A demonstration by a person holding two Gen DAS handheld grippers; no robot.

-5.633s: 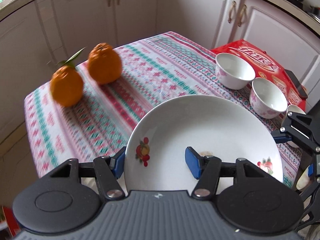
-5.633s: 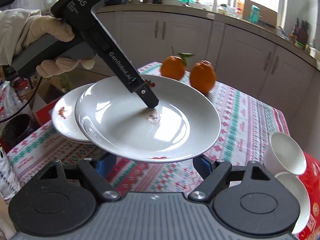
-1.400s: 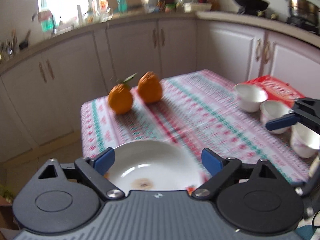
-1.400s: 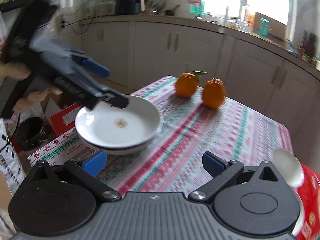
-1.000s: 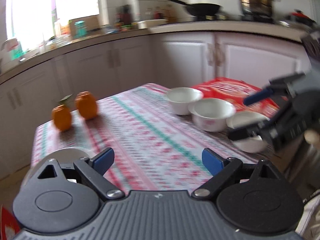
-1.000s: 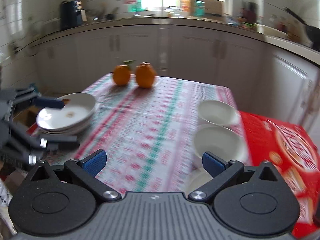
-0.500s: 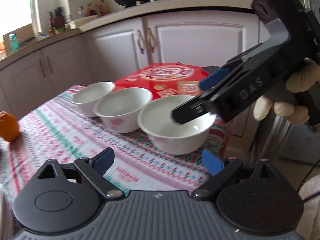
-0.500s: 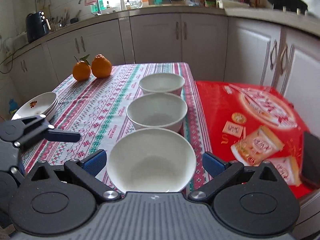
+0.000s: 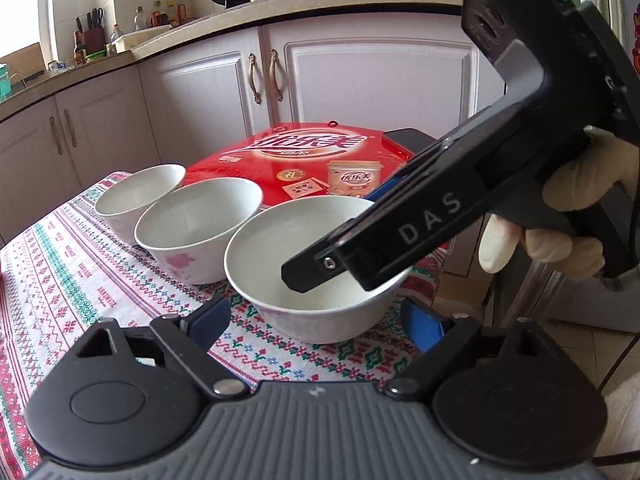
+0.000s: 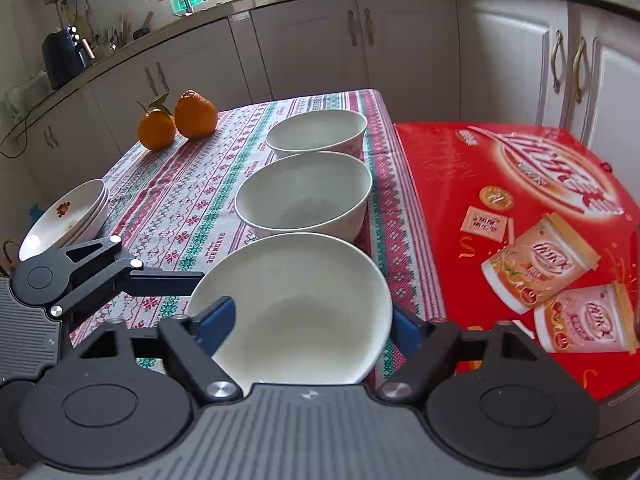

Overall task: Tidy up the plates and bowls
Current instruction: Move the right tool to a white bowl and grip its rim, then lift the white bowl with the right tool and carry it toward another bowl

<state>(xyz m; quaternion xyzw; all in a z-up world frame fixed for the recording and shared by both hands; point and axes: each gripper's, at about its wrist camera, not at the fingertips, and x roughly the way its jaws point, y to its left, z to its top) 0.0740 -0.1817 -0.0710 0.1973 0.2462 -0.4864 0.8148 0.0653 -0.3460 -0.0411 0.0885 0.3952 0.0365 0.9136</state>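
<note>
The nearest white glazed ceramic bowl (rigid, slick, chippable) sits at the desk's near edge between the right gripper's closing fingers, not yet pinched; best gripped across its rim.

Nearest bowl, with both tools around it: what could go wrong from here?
1. The right tool and the left tool are both closing with the nearest bowl between their jaws; they may collide or twist it.
2. One right finger seems over the bowl's inside, so it might tip.
3. It stands near the table edge; a push might send it off.
</note>
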